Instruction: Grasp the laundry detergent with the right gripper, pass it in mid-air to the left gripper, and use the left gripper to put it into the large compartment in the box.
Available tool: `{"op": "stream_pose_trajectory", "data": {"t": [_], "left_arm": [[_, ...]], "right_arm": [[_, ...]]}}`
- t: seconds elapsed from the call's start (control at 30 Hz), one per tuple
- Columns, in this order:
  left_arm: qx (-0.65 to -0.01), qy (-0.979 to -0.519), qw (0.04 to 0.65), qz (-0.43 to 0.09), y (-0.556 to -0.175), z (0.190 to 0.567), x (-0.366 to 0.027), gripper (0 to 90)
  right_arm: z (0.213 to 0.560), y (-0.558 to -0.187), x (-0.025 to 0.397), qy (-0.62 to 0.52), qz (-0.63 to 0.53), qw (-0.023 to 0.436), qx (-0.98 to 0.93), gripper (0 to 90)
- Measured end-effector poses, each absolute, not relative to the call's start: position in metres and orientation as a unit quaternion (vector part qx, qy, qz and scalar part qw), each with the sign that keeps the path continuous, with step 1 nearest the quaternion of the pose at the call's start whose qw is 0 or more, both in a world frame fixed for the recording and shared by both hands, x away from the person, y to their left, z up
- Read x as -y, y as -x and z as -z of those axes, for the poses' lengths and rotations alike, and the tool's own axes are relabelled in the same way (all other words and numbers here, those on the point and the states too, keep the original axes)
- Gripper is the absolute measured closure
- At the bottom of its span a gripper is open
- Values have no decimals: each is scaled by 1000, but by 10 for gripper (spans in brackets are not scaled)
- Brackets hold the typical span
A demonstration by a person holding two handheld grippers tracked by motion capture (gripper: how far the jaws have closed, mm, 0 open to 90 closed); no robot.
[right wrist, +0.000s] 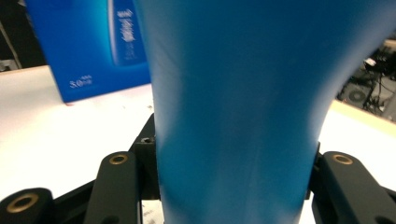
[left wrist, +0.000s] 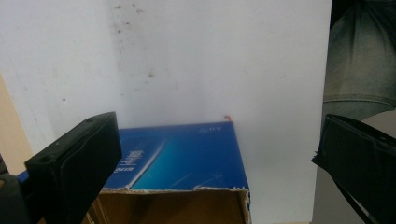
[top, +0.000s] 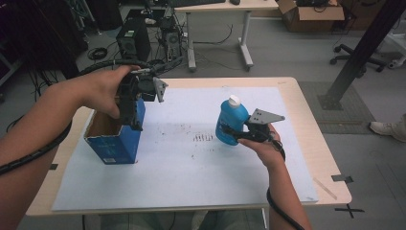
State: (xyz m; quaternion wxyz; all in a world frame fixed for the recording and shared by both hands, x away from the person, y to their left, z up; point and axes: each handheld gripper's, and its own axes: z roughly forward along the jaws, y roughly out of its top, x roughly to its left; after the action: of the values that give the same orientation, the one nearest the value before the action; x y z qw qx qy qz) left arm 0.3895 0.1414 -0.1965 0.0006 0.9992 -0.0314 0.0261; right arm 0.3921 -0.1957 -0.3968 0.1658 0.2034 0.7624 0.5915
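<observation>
An open-topped blue cardboard box (top: 115, 146) stands on the left of the white mat (top: 191, 163). My left gripper (top: 130, 115) hangs just over the box's right wall, jaws pointing down. In the left gripper view its jaws stand wide apart, so the left gripper (left wrist: 219, 168) is open, with the blue box (left wrist: 182, 158) and its brown inside below. A blue bottle (top: 231, 122) with a white cap leans slightly at centre right, with my right gripper (top: 231, 133) shut on its lower body. In the right gripper view the bottle (right wrist: 233, 93) fills the right gripper (right wrist: 233, 191), and the box (right wrist: 93, 42) stands behind.
The wooden table (top: 306, 124) ends close on the right of the mat. Beyond it on the floor are computer towers (top: 134, 38), cables, a desk (top: 220, 7), an office chair (top: 356, 60) and a slanting black post (top: 364, 48). A trouser leg (left wrist: 359, 60) lies past the mat's edge.
</observation>
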Motion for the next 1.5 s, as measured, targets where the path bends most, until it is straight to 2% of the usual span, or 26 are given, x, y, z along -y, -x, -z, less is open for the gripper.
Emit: {"op": "stream_pose_trajectory", "data": {"t": [0.33,0.6,1.07,1.5], "left_arm": [[38,-999,8,-20,-385,192,-129,2],[44,-999,15,-15,-379,189,-118,2],[49,-999,19,-10,-370,191,-106,2],[58,-998,29,6,-360,209,-97,2]], "right_arm": [[360,-370,189,-133,-583,139,-790,464],[348,-352,177,-85,-584,115,-799,464],[358,-338,160,-55,-587,83,-804,462],[374,-337,139,-44,-589,71,-804,462]]}}
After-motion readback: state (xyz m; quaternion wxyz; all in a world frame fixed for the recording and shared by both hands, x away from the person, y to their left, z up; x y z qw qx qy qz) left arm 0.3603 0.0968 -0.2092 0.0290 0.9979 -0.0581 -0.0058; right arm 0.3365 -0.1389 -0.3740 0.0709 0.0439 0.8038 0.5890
